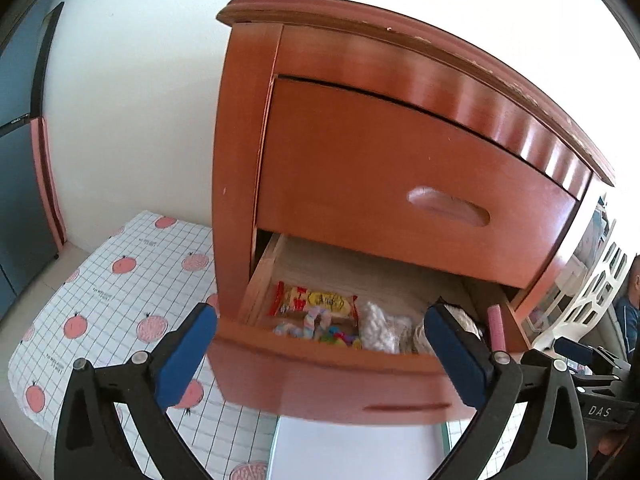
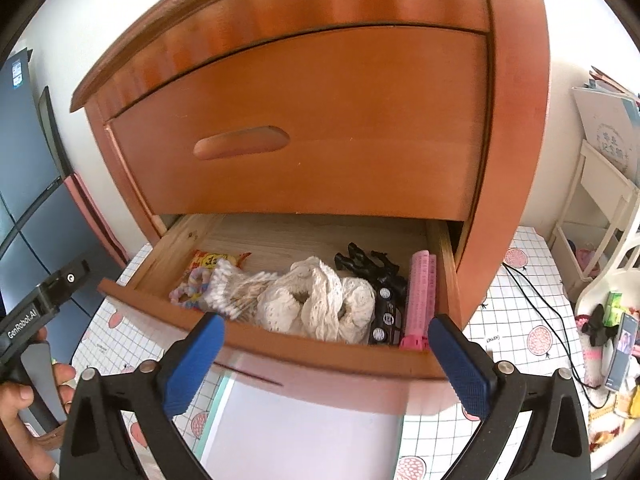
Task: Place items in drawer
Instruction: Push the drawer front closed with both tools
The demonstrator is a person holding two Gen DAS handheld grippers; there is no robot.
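Drawer (image 2: 280,344) pulled out beneath closed upper drawer (image 2: 304,120), both claws wide and empty.
Left claw (image 1: 320,356) and right claw (image 2: 326,364) face its front; snack packet (image 1: 312,300), lace cloth (image 2: 320,300), pink comb (image 2: 420,300) lie inside.

Left tongs (image 1: 320,344) and right tongs (image 2: 326,360): black frames; ribbed blue pads; silver screws; white "GenRobot.AI" lettering.

The left gripper (image 1: 320,344) has its jaws wide apart, with nothing between the blue pads (image 1: 186,356). In front of it the lower drawer (image 1: 320,372) of the wooden cabinet (image 1: 360,140) stands open. Inside lie a snack packet (image 1: 316,300), a white lace cloth (image 1: 380,324) and a pink comb (image 1: 496,326).
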